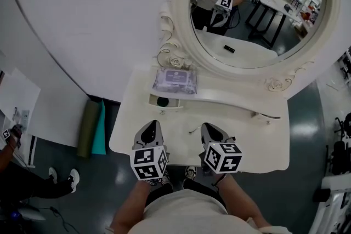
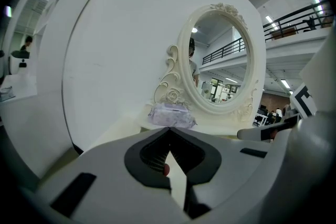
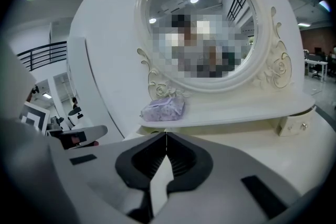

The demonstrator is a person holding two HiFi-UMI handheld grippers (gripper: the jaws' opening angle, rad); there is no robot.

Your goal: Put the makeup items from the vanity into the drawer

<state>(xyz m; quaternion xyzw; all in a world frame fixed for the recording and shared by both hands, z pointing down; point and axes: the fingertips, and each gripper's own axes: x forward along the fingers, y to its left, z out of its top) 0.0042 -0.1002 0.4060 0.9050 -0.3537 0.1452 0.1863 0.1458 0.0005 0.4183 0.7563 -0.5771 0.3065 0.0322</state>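
Note:
A purple packet (image 1: 174,80) (image 2: 170,114) (image 3: 163,109) lies on the vanity's raised shelf (image 1: 230,97), below the oval mirror (image 1: 258,8). Under the shelf at the left, a small drawer (image 1: 164,101) stands pulled out with something dark inside. My left gripper (image 1: 153,125) (image 2: 169,131) and right gripper (image 1: 207,127) (image 3: 166,135) hover side by side over the front of the tabletop (image 1: 181,145), short of the drawer. Both are shut, tips touching, with nothing held. A small reddish spot shows low in the left jaws' gap; I cannot tell what it is.
A tiny item (image 1: 193,131) lies on the tabletop between the grippers. A second small drawer (image 1: 267,115) (image 3: 294,126) sits under the shelf's right end. Rolled green and teal mats (image 1: 93,127) lean beside the vanity's left edge. Someone's feet (image 1: 60,177) are at far left.

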